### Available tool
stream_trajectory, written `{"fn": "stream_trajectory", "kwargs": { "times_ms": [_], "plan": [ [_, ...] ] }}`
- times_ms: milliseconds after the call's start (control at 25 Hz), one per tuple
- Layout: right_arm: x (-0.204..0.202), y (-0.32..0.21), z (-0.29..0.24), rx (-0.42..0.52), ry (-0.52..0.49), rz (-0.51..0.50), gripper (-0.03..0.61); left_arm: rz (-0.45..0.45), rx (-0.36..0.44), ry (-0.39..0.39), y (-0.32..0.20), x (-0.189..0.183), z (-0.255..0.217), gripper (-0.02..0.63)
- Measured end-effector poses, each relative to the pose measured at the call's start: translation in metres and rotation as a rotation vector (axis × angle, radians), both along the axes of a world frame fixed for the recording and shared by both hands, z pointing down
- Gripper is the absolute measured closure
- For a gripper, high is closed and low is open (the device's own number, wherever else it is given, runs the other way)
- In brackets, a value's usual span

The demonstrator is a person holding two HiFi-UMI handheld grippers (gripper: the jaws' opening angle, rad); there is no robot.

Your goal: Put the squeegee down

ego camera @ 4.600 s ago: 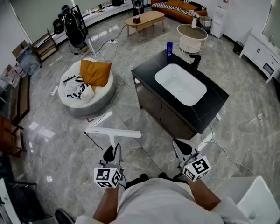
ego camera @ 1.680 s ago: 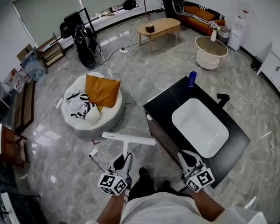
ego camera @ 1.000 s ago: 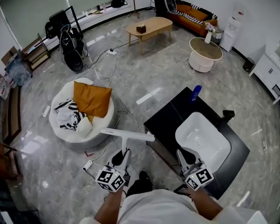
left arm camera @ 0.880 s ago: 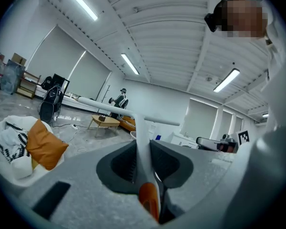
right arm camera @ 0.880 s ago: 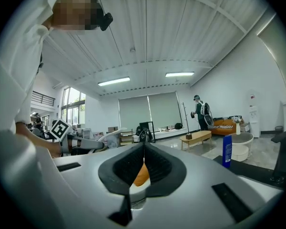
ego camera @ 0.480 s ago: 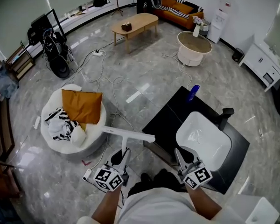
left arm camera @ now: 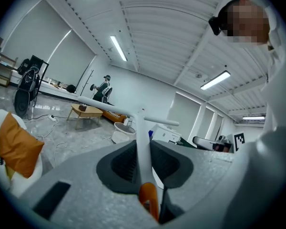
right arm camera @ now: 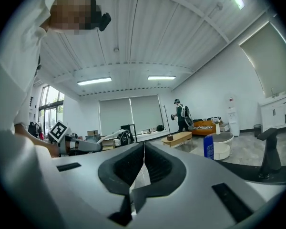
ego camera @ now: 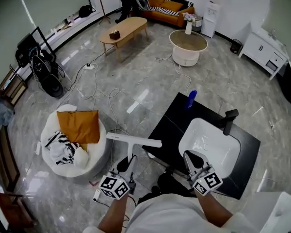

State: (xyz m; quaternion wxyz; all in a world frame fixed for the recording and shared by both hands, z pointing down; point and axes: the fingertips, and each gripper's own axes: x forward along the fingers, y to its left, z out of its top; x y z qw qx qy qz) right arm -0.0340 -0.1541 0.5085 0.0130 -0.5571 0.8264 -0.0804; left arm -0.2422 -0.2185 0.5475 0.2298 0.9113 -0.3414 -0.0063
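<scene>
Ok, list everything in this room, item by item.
squeegee: one, white, handle in the left gripper, blade above the floor
counter: one, black, right of middle
sink: one, white, set in the counter
tap: one, black, behind the sink
bottle: one, blue, counter's far corner
pouf: one, white, floor at left
cushion: one, orange, on the pouf
coffee table: one, wooden, far floor
round table: one, white, far floor
sofa: one, orange, far wall
left gripper: grey, shut on the squeegee
right gripper: grey, shut, empty, at the sink's near side
</scene>
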Motion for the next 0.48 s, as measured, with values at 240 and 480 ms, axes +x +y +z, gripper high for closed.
{"fn": "stream_trajectory", "kwargs": {
  "times_ms": [240,480],
  "plan": [
    [0.041,-0.036,-0.004,0.009,-0.026,0.053,0.563,0.05,-0.003,-0.03,-0.047,0.04,-0.011,0.531],
    [0.088,-0.077,-0.005,0.024,-0.048,0.081,0.563,0.101,-0.021,-0.072,-0.094,0.093,-0.016,0.531]
  ]
}}
